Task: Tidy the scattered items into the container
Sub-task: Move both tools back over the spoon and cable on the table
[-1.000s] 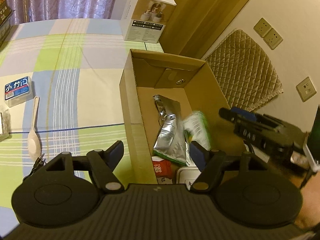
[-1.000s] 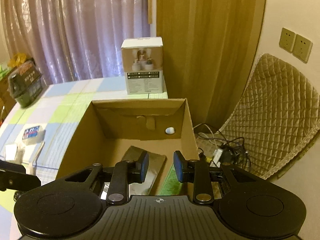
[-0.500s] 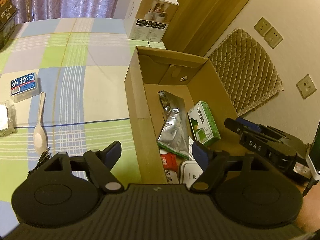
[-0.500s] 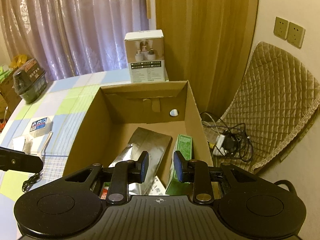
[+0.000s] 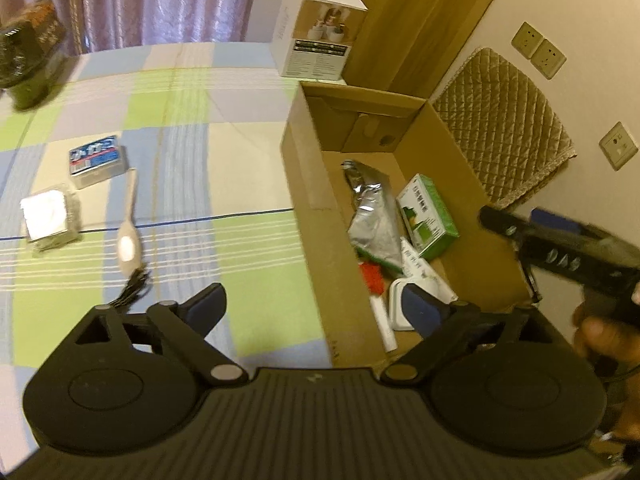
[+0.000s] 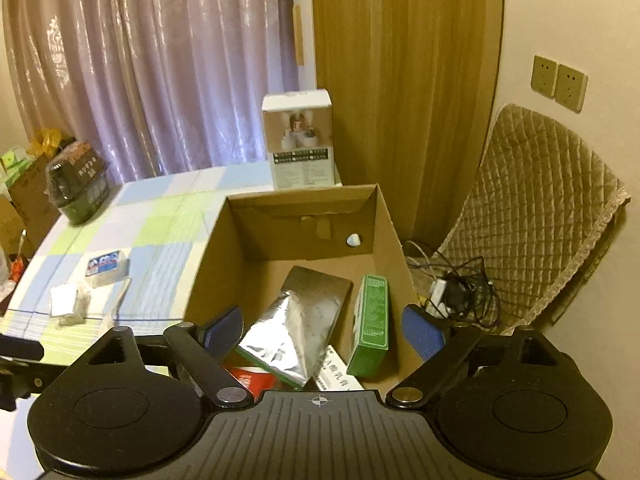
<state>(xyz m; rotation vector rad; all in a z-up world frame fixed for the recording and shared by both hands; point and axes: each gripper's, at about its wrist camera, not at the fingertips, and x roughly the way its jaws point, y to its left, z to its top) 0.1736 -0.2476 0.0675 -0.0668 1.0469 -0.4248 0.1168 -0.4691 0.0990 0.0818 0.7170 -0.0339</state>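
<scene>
An open cardboard box (image 5: 298, 168) (image 6: 208, 256) stands at the table's right edge. Inside lie a green box (image 5: 428, 216) (image 6: 372, 320), a silver foil pouch (image 5: 372, 220) (image 6: 296, 328), a red packet (image 5: 370, 276) and white items. On the checked cloth lie a blue-labelled tin (image 5: 98, 160) (image 6: 106, 266), a clear wrapped pack (image 5: 46, 220) (image 6: 68, 304), a pale spoon (image 5: 128, 232) and a black cable (image 5: 130, 290). My left gripper (image 5: 316, 312) is open and empty over the box's near left wall. My right gripper (image 6: 324, 332) is open and empty above the box; it also shows in the left wrist view (image 5: 560, 248).
A white carton (image 5: 316, 48) (image 6: 300, 140) stands behind the box. A dark jar (image 5: 28, 60) (image 6: 78, 184) sits at the far left of the table. A quilted chair (image 6: 532, 220) and cables on the floor (image 6: 456, 292) lie right of the box.
The right gripper has opened wide from nearly shut and pulled back; the green box it let go lies in the cardboard box. The left gripper has drawn back, showing more table.
</scene>
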